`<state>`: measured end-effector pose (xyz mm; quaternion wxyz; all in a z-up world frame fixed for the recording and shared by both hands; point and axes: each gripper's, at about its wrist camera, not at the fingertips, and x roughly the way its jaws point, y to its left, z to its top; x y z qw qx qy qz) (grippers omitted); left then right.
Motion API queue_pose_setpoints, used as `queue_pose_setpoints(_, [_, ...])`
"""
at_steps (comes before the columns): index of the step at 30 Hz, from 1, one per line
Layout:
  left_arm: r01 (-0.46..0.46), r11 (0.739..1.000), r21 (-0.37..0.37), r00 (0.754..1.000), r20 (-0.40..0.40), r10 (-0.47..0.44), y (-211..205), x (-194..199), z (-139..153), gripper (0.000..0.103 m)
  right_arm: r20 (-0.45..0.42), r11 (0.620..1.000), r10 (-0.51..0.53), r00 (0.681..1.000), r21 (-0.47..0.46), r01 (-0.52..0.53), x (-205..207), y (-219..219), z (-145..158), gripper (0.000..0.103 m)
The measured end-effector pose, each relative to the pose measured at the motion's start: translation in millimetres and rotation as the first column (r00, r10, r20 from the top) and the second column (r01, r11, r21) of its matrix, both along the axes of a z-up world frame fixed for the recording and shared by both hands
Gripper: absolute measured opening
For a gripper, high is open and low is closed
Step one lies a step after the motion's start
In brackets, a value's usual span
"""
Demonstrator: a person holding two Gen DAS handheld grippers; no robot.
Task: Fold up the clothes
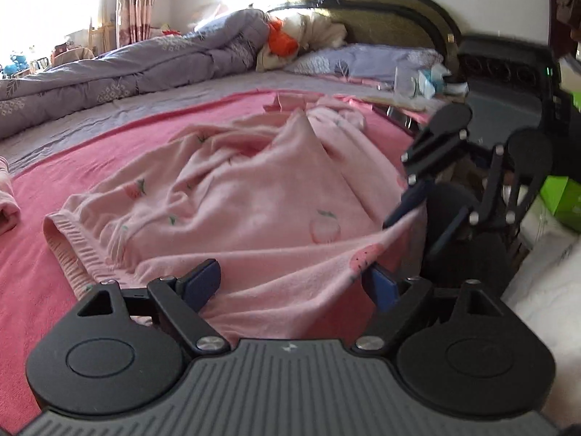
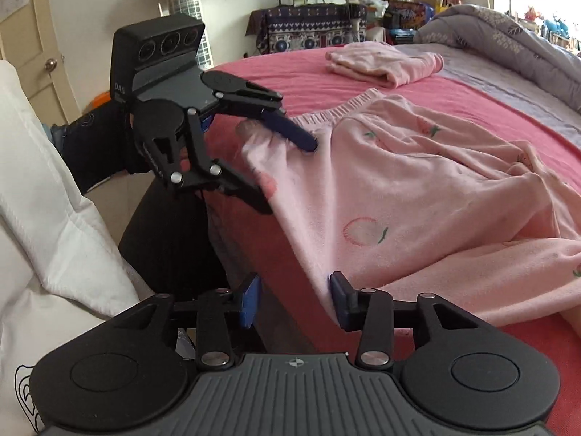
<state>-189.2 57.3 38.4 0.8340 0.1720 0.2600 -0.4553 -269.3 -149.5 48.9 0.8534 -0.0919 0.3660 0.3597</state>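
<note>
A pale pink garment [image 1: 254, 196] printed with small fruits lies rumpled on the red blanket [image 1: 54, 290], its ribbed band [image 1: 72, 243] to the left. My left gripper [image 1: 290, 285] stands open over the garment's near edge, the cloth running between its blue pads without being pinched. In the right wrist view the left gripper [image 2: 279, 163] straddles a bunched corner of the garment [image 2: 399, 189] at the bed's edge. My right gripper [image 2: 296, 301] is open; the cloth's edge brushes its right pad [image 2: 339, 299] and the left pad stands clear. It also shows as the right gripper [image 1: 417, 214].
A folded pink garment [image 2: 385, 63] lies farther along the blanket. A purple quilt [image 1: 127, 65] is heaped along the bed's far side, with pillows and a dark headboard [image 1: 381, 7] beyond. A person's white sleeve [image 2: 54, 200] is at the left; the bed edge [image 2: 254, 239] drops below the grippers.
</note>
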Motion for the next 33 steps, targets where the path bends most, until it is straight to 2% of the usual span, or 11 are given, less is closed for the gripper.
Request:
queue_pose_setpoints(2, [-0.051,0.999,0.010,0.996,0.072,0.050,11,-8,9,0.089,0.072,0.997,-0.057,0.996,0.047,0.054,0,-18,14,0.069])
queue_pose_setpoints(4, [-0.126,0.991,-0.048,0.984,0.117,0.131,28,2,27,0.098,0.174,0.985,-0.171,0.970,0.061,0.163,7,-40,29,0.080])
queue_pose_setpoints(6, [-0.200,0.974,-0.110,0.964,0.155,0.215,44,13,45,0.100,0.262,0.944,-0.321,0.910,0.013,0.329,25,-61,39,0.082])
queue_pose_setpoints(12, [-0.384,0.916,-0.113,0.910,0.118,0.396,49,72,66,0.100,0.396,0.661,-0.665,0.634,-0.083,0.745,107,-149,35,0.082])
queue_pose_setpoints(17, [-0.491,0.869,0.064,0.871,0.022,0.491,14,140,30,0.100,0.393,0.535,-0.694,0.603,-0.279,0.797,192,-174,-10,0.082])
queue_pose_setpoints(18, [-0.512,0.854,0.093,0.858,-0.002,0.514,9,150,20,0.100,0.366,0.510,-0.717,0.593,-0.305,0.805,210,-178,-24,0.081])
queue_pose_setpoints(20, [-0.536,0.833,0.138,0.836,-0.054,0.547,1,165,3,0.099,0.355,0.447,-0.746,0.564,-0.361,0.818,231,-189,-51,0.043])
queue_pose_setpoints(23, [-0.511,0.844,0.162,0.844,-0.094,0.528,-4,167,-13,0.099,0.441,0.373,-0.751,0.492,-0.331,0.867,220,-193,-50,0.025])
queue_pose_setpoints(26, [-0.484,0.857,0.176,0.859,-0.089,0.504,-8,162,-22,0.099,0.585,0.276,-0.706,0.400,-0.293,0.916,187,-209,-23,0.025])
queue_pose_setpoints(30, [-0.490,0.859,0.145,0.855,-0.111,0.507,-2,159,-23,0.099,0.594,0.244,-0.746,0.301,-0.177,0.953,121,-240,28,0.025])
queue_pose_setpoints(33, [-0.496,0.858,0.133,0.851,-0.122,0.511,-3,162,-23,0.099,0.545,0.315,-0.768,0.335,-0.133,0.940,85,-241,44,0.028])
